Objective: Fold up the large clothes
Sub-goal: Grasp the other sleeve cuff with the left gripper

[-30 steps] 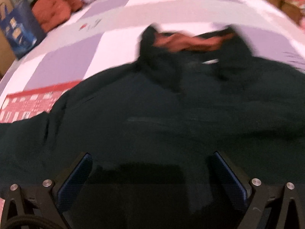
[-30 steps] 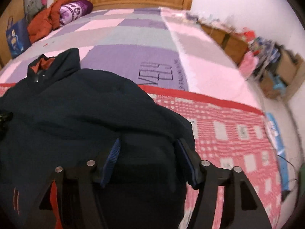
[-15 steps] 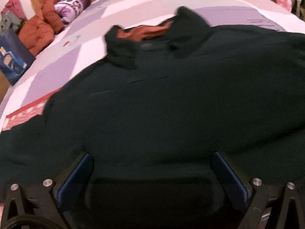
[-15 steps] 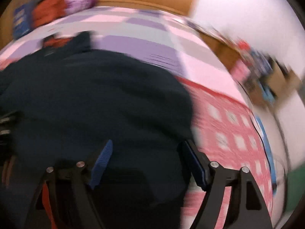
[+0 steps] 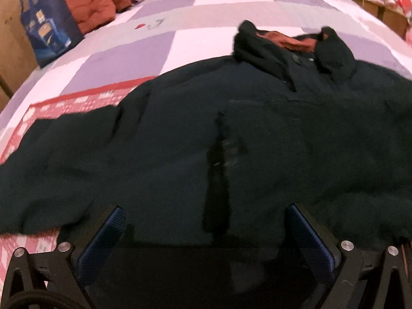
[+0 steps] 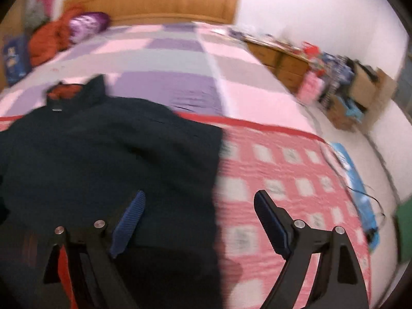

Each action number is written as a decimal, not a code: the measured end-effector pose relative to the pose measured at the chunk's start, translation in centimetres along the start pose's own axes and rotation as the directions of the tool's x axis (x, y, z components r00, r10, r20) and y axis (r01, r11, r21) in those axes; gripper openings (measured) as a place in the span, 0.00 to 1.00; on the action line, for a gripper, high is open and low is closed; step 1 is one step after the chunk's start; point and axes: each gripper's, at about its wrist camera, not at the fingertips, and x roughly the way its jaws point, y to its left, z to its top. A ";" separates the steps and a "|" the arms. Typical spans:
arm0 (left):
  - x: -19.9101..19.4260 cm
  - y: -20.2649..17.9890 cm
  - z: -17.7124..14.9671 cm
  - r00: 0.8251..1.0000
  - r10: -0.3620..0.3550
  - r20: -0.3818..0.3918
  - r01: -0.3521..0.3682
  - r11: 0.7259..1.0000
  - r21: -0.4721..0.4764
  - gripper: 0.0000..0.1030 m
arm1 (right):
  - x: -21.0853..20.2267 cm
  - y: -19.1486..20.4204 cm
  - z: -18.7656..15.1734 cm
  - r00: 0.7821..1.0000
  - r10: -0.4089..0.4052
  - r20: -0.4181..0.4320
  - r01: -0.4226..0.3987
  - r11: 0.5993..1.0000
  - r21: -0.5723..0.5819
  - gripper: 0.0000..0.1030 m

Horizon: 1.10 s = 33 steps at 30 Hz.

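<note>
A dark green jacket [image 5: 231, 141] is lying spread across a bed [image 6: 180, 59], collar toward the wooden headboard [image 6: 154, 2], its rust-orange lining [image 5: 291, 42] showing at the neck. The left gripper [image 5: 203, 229] is hovering over the jacket's lower front with its jaws standing wide apart, nothing pressed between them. The right gripper [image 6: 199, 219] is hanging over the jacket's right edge, where dark cloth is meeting the red-and-white checked blanket [image 6: 283, 170]; its jaws have just been opening and are standing apart, gripping nothing. An orange coat [image 5: 90, 10], a purple patterned cushion [image 6: 87, 23] and a blue bag [image 5: 49, 33] are crowding the bed's far left corner, while boxes and clutter [image 6: 334, 77] are lining the wall on the right.
</note>
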 end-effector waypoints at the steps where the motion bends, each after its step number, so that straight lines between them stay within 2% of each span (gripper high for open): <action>1: -0.1 0.4 -0.1 1.000 -0.005 0.001 0.005 1.000 -0.007 1.00 | 0.0 1.7 0.3 1.000 0.027 -0.002 -0.027 0.999 -0.029 0.87; 4: -0.5 3.2 -0.9 1.000 0.018 -0.006 -0.018 0.999 -0.035 1.00 | 0.9 6.0 0.9 0.995 0.091 -0.044 -0.094 0.992 -0.079 0.87; 7: -0.7 6.9 -1.9 0.999 0.027 -0.028 -0.029 0.996 -0.089 1.00 | 1.7 10.4 1.3 0.989 0.120 -0.084 -0.128 0.988 -0.091 0.87; 10: -1.0 10.5 -2.8 0.997 0.071 -0.038 -0.075 0.989 -0.125 1.00 | 2.3 15.2 1.7 0.973 0.196 -0.121 -0.208 0.973 -0.097 0.87; 12: -1.1 13.0 -3.5 0.994 0.098 -0.047 -0.104 0.984 -0.148 1.00 | 2.8 18.4 1.5 0.968 0.213 -0.134 -0.237 0.952 -0.192 0.88; 14: -1.2 15.3 -4.0 0.991 0.122 -0.057 -0.130 0.977 -0.170 1.00 | 4.1 19.2 1.0 0.963 0.204 -0.178 -0.245 0.938 -0.245 0.90; 15: -1.2 16.8 -4.3 0.989 0.135 -0.062 -0.144 0.972 -0.187 1.00 | 4.9 18.1 0.9 0.962 0.199 -0.186 -0.237 0.948 -0.212 0.92; 16: -1.1 17.6 -4.5 0.988 0.142 -0.066 -0.152 0.968 -0.197 1.00 | 5.3 16.7 1.1 0.969 0.171 -0.178 -0.202 0.964 -0.172 0.92; 17: -1.0 19.3 -4.8 0.985 0.156 -0.074 -0.168 0.962 -0.217 1.00 | 5.9 14.2 1.1 0.982 0.100 -0.161 -0.120 0.986 -0.119 0.94; 19: -0.8 21.8 -5.5 0.981 0.176 -0.085 -0.191 0.950 -0.246 1.00 | 6.7 9.0 1.0 0.988 -0.008 -0.156 0.010 1.000 0.011 0.99; 20: -0.7 22.9 -5.7 0.979 0.184 -0.091 -0.202 0.943 -0.263 1.00 | 7.0 6.2 0.9 0.983 -0.073 -0.170 0.087 0.993 0.076 0.99; 22: -0.4 25.2 -6.3 0.974 0.198 -0.107 -0.221 0.929 -0.298 1.00 | 7.0 2.1 0.8 0.958 -0.192 -0.215 0.227 0.962 0.154 0.99; 24: -0.3 27.1 -6.7 0.969 0.214 -0.122 -0.243 0.913 -0.327 1.00 | 6.7 0.3 0.8 0.949 -0.204 -0.240 0.257 0.942 0.216 0.99; 26: 0.0 29.8 -7.1 0.964 0.226 -0.141 -0.263 0.889 -0.374 1.00 | 6.0 1.0 1.2 0.948 -0.222 -0.228 0.270 0.940 0.207 0.99; 27: 0.0 30.9 -7.3 0.961 0.233 -0.148 -0.273 0.877 -0.395 1.00 | 5.8 2.0 1.5 0.955 -0.216 -0.206 0.254 0.949 0.185 0.99; 30: -0.2 34.7 -8.0 0.958 0.236 -0.160 -0.284 0.840 -0.462 1.00 | 5.3 8.1 2.2 0.984 -0.120 -0.134 0.127 0.991 0.048 0.99; 33: -0.3 38.0 -8.5 0.954 0.243 -0.175 -0.299 0.802 -0.518 1.00 | 5.2 14.9 1.9 0.994 -0.020 -0.107 0.008 0.994 -0.113 0.99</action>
